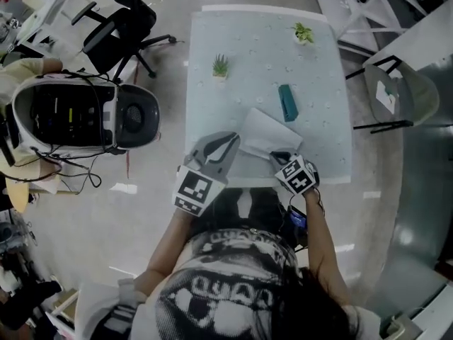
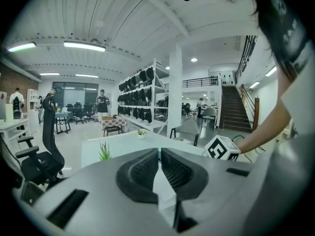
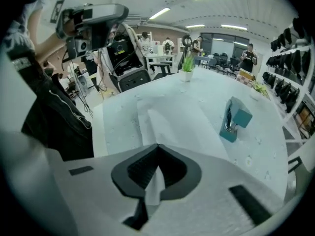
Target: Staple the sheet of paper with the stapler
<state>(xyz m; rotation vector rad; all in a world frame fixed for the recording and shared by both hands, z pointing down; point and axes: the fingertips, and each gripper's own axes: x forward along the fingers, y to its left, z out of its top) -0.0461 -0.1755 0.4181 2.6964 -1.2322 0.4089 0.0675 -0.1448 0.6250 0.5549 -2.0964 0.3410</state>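
Note:
A white sheet of paper (image 1: 265, 132) lies at the near edge of the pale table (image 1: 325, 147), its near side lifted. My left gripper (image 1: 230, 142) is shut on the sheet's left near corner; the paper (image 2: 163, 183) shows pinched between the dark pads (image 2: 142, 168). My right gripper (image 1: 281, 156) is shut on the sheet's right near corner, and the paper (image 3: 170, 119) runs from its jaws (image 3: 157, 149) out over the table. The teal stapler (image 1: 287, 103) lies just beyond the sheet, untouched; it is seen at the right (image 3: 234, 119) in the right gripper view.
Two small potted plants (image 1: 221, 66) (image 1: 304, 32) stand farther back on the table. A black office chair (image 1: 117, 20) and a white helmet-like device (image 1: 81, 115) are on the floor to the left. A grey chair (image 1: 396, 94) stands to the right.

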